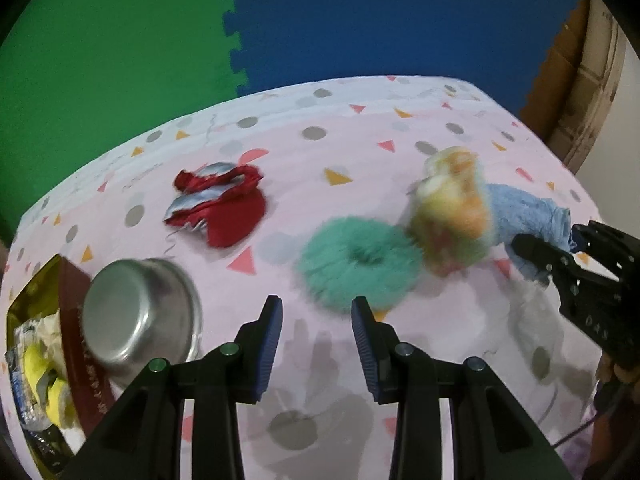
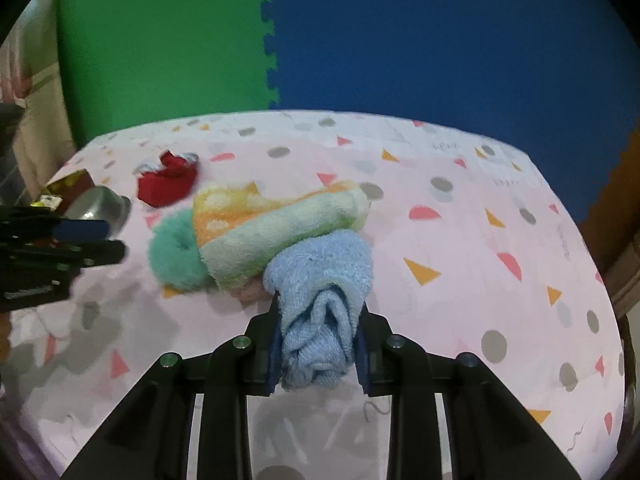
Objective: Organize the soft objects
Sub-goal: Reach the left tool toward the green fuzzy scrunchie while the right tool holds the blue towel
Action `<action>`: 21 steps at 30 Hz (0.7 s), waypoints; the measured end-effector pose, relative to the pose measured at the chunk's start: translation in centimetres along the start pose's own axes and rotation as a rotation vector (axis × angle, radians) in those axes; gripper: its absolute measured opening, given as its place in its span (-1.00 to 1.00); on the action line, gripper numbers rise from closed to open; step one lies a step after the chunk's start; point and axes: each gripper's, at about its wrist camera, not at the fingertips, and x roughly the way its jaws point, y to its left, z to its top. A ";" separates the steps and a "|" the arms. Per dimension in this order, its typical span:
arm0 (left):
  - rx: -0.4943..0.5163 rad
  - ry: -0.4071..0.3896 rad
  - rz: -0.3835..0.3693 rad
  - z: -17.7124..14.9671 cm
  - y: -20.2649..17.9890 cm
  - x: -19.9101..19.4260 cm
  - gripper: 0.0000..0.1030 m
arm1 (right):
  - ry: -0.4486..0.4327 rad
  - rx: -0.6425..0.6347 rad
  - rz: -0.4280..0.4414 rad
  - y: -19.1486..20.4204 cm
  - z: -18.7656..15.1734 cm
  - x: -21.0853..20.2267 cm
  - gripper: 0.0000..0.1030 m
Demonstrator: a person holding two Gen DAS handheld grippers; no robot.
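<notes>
Terrycloth in pale blue, a small blue towel point(image 2: 320, 304), is bunched and pinched between the closed jaws of the right gripper point(image 2: 318, 344), its free end touching a rolled yellow, orange and mint towel point(image 2: 276, 228) on the pink patterned tablecloth point(image 2: 460, 240). Just left of that roll lies a fluffy teal ring point(image 2: 176, 256), touching it. The left gripper point(image 1: 317, 320) hovers near the ring with its jaws parted and nothing between them. Farther left, a red and grey cloth point(image 1: 220, 204) lies apart from the others, and at the near left a steel bowl point(image 1: 140, 312) leans on its side against a gold and maroon box point(image 1: 60, 344) that already holds some packets; whether the box is the goal I cannot tell. To do this step well, I judge the right tongs should lift the towel straight up before travelling, so the hanging end does not drag the roll with it. Open cloth lies to the far right, while the table edge curves close on the right side, so swings that way should be kept short.
</notes>
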 end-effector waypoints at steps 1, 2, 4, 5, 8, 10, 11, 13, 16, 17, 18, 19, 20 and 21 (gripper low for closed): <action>0.002 -0.004 -0.009 0.3 -0.1 0.0 -0.29 | -0.014 0.000 -0.002 0.0 0.2 -0.4 -0.50; 0.005 -0.009 -0.018 0.5 -0.3 0.1 -0.29 | -0.025 0.003 -0.006 0.0 0.4 -0.7 -0.50; 0.010 -0.007 -0.035 0.8 -0.7 0.4 -0.29 | -0.050 0.011 -0.019 -0.3 1.0 -1.4 -0.50; 0.014 -0.003 -0.047 0.9 -0.9 0.6 -0.29 | -0.062 0.020 -0.032 -0.6 1.2 -1.7 -0.50; 0.021 0.014 -0.087 1.2 -1.6 1.6 -0.29 | -0.069 0.063 -0.065 -2.0 1.4 -1.7 -0.50; 0.029 0.035 -0.118 1.2 -2.1 2.6 -0.29 | -0.033 0.099 -0.085 -3.2 0.9 -0.7 -0.50; 0.030 0.040 -0.120 1.1 -2.2 3.0 -0.29 | -0.019 0.116 -0.084 -3.7 0.6 -0.2 -0.50; 0.033 0.054 -0.131 1.0 -2.5 4.0 -0.29 | 0.013 0.141 -0.093 -4.4 -0.1 1.0 -0.50; 0.017 0.050 -0.146 1.2 -2.4 4.6 -0.29 | 0.040 0.161 -0.099 -5.2 -1.1 2.4 -0.50; 0.016 0.052 -0.148 1.3 -2.4 4.9 -0.29 | 0.049 0.171 -0.094 -5.4 -1.3 2.8 -0.50; 0.018 0.053 -0.141 1.4 -2.4 5.2 -0.29 | 0.056 0.177 -0.090 -5.5 -1.5 3.2 -0.50; 0.023 0.052 -0.132 1.5 -2.4 5.4 -0.29 | 0.071 0.181 -0.089 -5.6 -1.7 3.9 -0.50; 0.025 0.053 -0.124 1.7 -2.5 5.8 -0.29 | 0.076 0.184 -0.087 -5.6 -1.9 4.2 -0.50; 0.025 0.054 -0.121 1.8 -2.6 6.0 -0.29 | 0.077 0.183 -0.086 -5.6 -1.9 4.4 -0.49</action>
